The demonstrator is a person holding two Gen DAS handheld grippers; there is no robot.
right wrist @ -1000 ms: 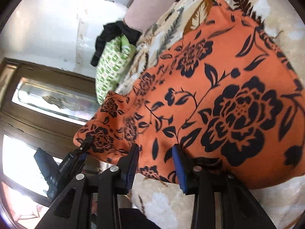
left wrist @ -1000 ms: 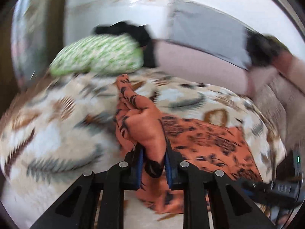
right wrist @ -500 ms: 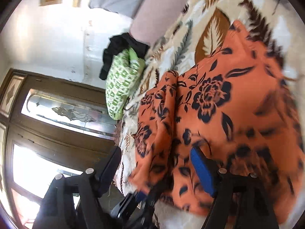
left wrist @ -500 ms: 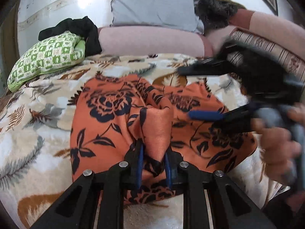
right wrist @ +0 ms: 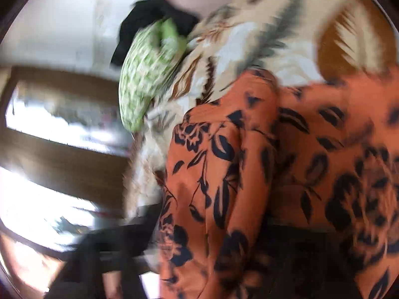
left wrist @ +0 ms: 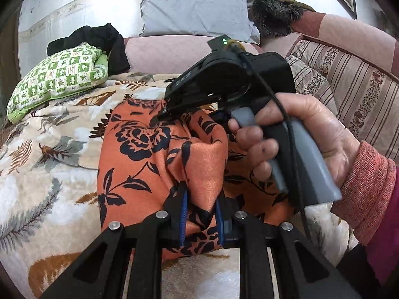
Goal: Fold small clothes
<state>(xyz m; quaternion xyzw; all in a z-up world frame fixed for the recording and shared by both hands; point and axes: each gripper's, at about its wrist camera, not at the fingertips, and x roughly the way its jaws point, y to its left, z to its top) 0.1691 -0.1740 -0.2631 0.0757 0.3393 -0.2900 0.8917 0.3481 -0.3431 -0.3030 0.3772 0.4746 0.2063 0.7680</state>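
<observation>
At the far left edge of the leaf-patterned cream blanket (left wrist: 49, 137) lies a green-and-white checked pillow (left wrist: 57, 79), with a crumpled black garment (left wrist: 99, 42) touching its far end. Behind them runs a pink bolster (left wrist: 164, 52), and a grey pillow (left wrist: 194, 10) leans on the wall above it.

The orange cloth with black flower print (left wrist: 139, 159) lies bunched at the middle of the blanket, near its front edge. The left gripper (left wrist: 200, 220) is clamped on a raised fold of this cloth, blue pads pressing both sides.

To the right, a hand (left wrist: 306, 134) in a rust knit sleeve grasps the right gripper (left wrist: 162, 114), whose black body hides part of the cloth behind it. Its tip touches the cloth's far fold. Its jaws have just been closing; whether they pinch cloth cannot be told.

The right wrist view is heavily blurred, and the orange cloth covers the fingers there. A striped floral cushion (left wrist: 354, 94) stands along the right edge.
</observation>
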